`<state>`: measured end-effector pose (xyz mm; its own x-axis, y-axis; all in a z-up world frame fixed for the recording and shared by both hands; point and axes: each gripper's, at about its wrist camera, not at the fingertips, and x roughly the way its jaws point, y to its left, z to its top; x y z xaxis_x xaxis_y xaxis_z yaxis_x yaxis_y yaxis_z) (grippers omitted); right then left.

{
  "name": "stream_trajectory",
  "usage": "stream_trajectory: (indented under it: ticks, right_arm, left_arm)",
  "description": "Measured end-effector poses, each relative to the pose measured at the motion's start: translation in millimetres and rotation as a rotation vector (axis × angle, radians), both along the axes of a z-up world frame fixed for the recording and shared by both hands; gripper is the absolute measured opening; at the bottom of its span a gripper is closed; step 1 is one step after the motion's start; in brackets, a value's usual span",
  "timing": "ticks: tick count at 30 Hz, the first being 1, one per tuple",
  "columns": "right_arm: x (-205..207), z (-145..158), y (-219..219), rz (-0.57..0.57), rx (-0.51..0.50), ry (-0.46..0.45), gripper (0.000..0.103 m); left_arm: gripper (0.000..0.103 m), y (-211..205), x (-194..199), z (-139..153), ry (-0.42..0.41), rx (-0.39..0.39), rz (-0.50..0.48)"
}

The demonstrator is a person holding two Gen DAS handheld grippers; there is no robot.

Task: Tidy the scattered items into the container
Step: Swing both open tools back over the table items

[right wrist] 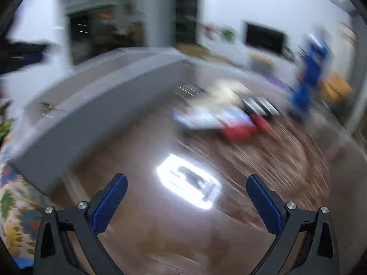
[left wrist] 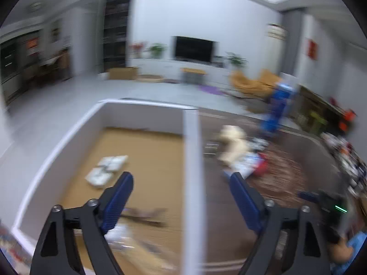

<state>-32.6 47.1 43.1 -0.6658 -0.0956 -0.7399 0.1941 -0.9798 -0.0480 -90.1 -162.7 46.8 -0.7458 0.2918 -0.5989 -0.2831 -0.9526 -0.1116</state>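
Brown table; only left view shows box interior; both hand-held grippers spread, empty.

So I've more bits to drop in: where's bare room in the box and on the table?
The box floor is bare behind the white packets. The table is bare between the box wall and the pile; around the pile it is crowded.

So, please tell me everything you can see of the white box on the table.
The box is large, open-topped and rectangular, with smooth white-grey walls and a brown, cardboard-looking floor. It sits upright on the dark wooden table, left of the scattered items. Inside lie white flat packets and some blurred pieces nearer the camera. The open left tool hovers over its right wall, touching nothing.
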Motion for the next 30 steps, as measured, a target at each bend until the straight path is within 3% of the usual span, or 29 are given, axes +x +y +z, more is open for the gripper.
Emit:
stream_trajectory:
  ticks: [2,4,7,10,16,18,21,30]
  right_arm:
    - [-1.9,-14.6,35.6,-0.083,0.035,-0.051,0.103]
    - [1.2,-27.2,62.7,-0.146,0.071,-0.092,0.103]
    - [11.8,-37.9,99.4,-0.196,0.072,-0.128,0.103]
    - [23.6,-41.3,110.1,-0.214,0.047,-0.144,0.103]
    - [23.9,-42.9,118.6,-0.221,-0.019,-0.157,0.103]
    - [18.5,-42.0,119.5,-0.238,-0.023,-0.155,0.103]
    - [15.5,-42.8,118.7,-0.246,-0.024,-0.127,0.103]
    - [16.5,-42.5,118.7,-0.247,-0.026,-0.122,0.103]
  left_arm:
    - [0.102,41.9,16.3,-1.8,0.004,-0.029,-0.093]
    - [0.103,86.5,24.4,-19.0,-0.028,-0.076,-0.168]
    - [0.103,147.6,17.8,-73.1,-0.13,-0.177,-0.251]
    - [0.103,175.5,2.1,-124.6,-0.177,-0.241,-0.235]
    - [0.103,181.8,-27.9,-173.1,-0.209,-0.245,-0.171]
    - [0.103,180.9,-41.4,-175.3,-0.233,-0.197,-0.167]
    - [0.103,185.4,-63.1,-175.7,-0.23,-0.226,-0.153]
    - [0.103,178.1,-134.0,-178.7,-0.245,-0.209,-0.111]
